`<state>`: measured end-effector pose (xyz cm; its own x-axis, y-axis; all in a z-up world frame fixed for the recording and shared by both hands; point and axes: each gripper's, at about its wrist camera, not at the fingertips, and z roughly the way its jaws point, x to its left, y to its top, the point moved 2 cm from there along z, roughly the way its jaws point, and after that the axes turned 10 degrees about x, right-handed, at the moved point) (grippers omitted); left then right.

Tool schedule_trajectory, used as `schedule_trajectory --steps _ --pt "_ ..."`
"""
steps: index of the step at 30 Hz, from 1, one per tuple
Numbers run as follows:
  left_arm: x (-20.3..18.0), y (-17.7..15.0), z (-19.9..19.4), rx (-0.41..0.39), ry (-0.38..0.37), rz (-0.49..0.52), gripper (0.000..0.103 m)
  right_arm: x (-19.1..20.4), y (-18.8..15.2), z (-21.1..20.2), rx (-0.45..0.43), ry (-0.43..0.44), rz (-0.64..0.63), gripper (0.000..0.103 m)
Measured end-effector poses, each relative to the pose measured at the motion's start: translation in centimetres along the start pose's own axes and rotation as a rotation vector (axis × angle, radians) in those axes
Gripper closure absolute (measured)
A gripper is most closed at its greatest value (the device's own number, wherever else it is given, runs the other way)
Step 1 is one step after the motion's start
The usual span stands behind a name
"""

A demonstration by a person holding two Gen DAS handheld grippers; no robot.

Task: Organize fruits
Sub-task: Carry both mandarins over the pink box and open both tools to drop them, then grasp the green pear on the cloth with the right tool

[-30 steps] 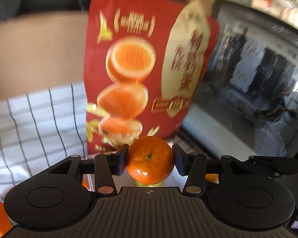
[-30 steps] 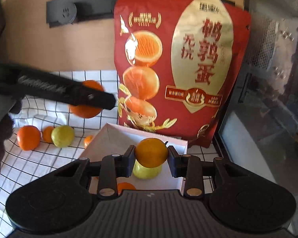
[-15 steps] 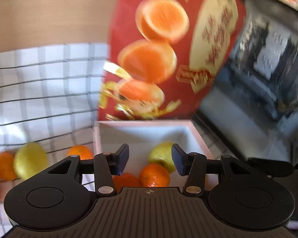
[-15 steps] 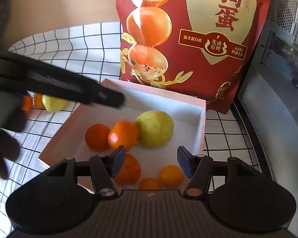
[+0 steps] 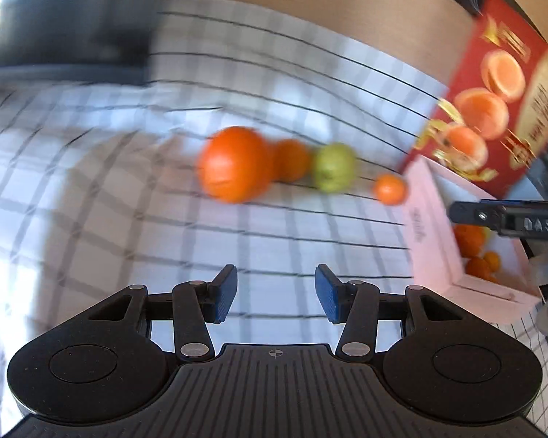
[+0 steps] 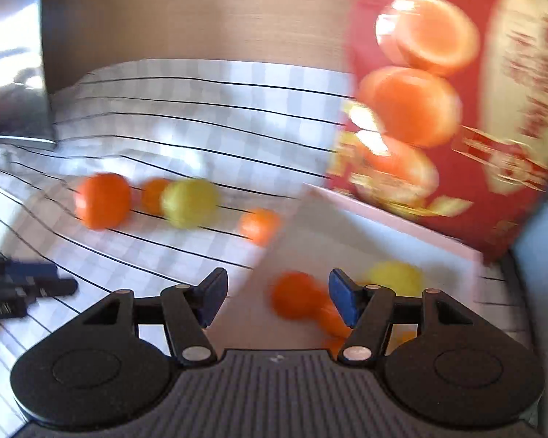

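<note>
letters "das" on right tool (image 5: 507, 219) over pink box (image 5: 429, 233)

red bag (image 6: 456, 109) blurred, cut off, boxed fruit (image 6: 299, 295) smeared

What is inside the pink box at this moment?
The pink box holds several orange fruits and one yellow-green fruit. The right gripper, open and empty, covers the near part of the box, so the exact count cannot be told.
</note>
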<state>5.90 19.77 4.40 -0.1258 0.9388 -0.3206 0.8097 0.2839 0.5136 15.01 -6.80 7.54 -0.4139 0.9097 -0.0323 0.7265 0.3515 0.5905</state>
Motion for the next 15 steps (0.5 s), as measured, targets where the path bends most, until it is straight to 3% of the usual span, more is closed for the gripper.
schedule_trajectory --steps 4,7,11,15 --pt "2.3 -1.3 -2.1 -0.002 -0.006 -0.036 0.051 3.8 2.5 2.9 0.037 0.120 0.009 0.039" --pt "3.0 -2.3 -2.7 0.012 -0.012 -0.032 0.051 5.5 5.2 5.9 0.068 0.156 0.083 0.035" --pt "3.7 -3.5 -2.7 0.041 -0.019 -0.024 0.051 6.2 8.3 9.8 0.090 0.139 0.206 0.035" --pt "5.1 -4.0 -3.2 0.038 -0.003 -0.044 0.051 7.0 10.0 12.8 0.124 0.081 0.227 0.035"
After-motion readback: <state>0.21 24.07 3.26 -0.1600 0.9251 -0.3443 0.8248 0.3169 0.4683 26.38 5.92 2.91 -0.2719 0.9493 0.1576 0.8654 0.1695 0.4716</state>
